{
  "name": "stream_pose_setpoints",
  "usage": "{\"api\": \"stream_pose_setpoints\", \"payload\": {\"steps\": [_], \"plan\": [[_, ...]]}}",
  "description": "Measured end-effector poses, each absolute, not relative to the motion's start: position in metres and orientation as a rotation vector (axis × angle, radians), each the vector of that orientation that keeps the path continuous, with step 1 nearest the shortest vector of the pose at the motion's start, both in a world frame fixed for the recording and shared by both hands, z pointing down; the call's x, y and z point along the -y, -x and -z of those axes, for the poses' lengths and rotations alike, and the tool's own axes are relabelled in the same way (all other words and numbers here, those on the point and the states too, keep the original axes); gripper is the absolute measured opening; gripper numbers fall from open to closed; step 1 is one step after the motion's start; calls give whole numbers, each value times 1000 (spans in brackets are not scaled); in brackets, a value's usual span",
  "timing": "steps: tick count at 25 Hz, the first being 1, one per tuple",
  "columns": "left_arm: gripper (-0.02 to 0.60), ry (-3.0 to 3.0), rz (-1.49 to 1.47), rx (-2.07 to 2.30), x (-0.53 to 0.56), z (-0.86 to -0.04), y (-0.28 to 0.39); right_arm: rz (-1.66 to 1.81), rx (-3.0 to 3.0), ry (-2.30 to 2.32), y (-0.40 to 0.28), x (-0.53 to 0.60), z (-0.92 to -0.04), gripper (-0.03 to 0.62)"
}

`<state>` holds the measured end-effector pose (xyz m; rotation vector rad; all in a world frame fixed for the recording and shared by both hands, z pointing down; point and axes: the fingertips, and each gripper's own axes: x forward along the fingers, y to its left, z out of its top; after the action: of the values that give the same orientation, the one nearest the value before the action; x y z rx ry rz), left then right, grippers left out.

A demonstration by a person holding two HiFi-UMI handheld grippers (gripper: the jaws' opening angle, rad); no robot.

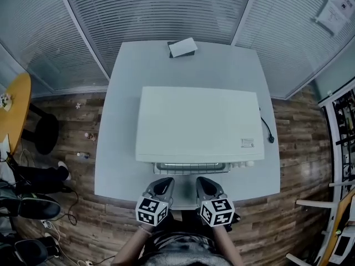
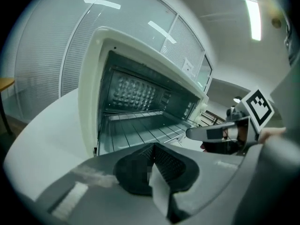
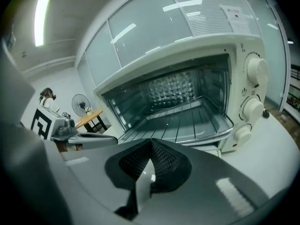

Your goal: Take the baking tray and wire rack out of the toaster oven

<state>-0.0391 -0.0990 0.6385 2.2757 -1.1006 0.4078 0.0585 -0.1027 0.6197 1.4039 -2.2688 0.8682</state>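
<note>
Left gripper [image 2: 152, 147] fingers closed, pads pressed together, nothing between them. Right gripper [image 3: 151, 143] the same: fingers closed and empty. In the head view the 2 grippers sit side by side, left gripper [image 1: 165, 180] and right gripper [image 1: 204, 182], close but not touching. Both are over the near edge of the counter [image 1: 119, 165] and point at the oven front. There are 2 marker cubes, one per gripper [image 1: 151, 210] [image 1: 218, 211]. Each gripper view catches the other gripper at its edge.

1 toaster oven [image 1: 197, 123], cream, sits mid-counter just beyond the fingertips. Its front is open and the cavity is visible in both gripper views [image 2: 93, 78] [image 3: 243, 55]. 1 wire rack [image 3: 187, 123] [image 2: 136, 132] lies level inside, low in the cavity, neither gripper touching it. A flat rimmed surface right under the bars looks like the baking tray [image 3: 220, 134]; I cannot cleanly separate it from the rack. 3 knobs [image 3: 252, 108] are stacked on the right front panel. 1 small label [image 1: 247, 142] is on the oven top near its right front corner. 1 black cord [image 1: 267, 129] runs off the oven's right side.

At the far counter edge, 1 dark flat item with a white card on it [image 1: 182, 47], well apart from the oven. Off the counter at left are 1 yellow round table [image 1: 14, 107] and 1 black stool [image 1: 47, 133]. 1 fan [image 3: 80, 103] stands in the background.
</note>
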Motion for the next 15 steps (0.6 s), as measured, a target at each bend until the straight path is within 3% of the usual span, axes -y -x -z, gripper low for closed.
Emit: {"api": "stream_pose_setpoints", "payload": {"steps": [7,14,15], "plan": [[3,-2101,-280,1051,90,-664,38,-1208,2210,-1497,-83,100,-639,5],[3,-1873,-37,991,94,-681,31,-1349,2220,-1591,-105,109,-640,49],[55,-1835,0,967,94,-684,29,-1351,2227,-1595,-106,110,-640,55]]}}
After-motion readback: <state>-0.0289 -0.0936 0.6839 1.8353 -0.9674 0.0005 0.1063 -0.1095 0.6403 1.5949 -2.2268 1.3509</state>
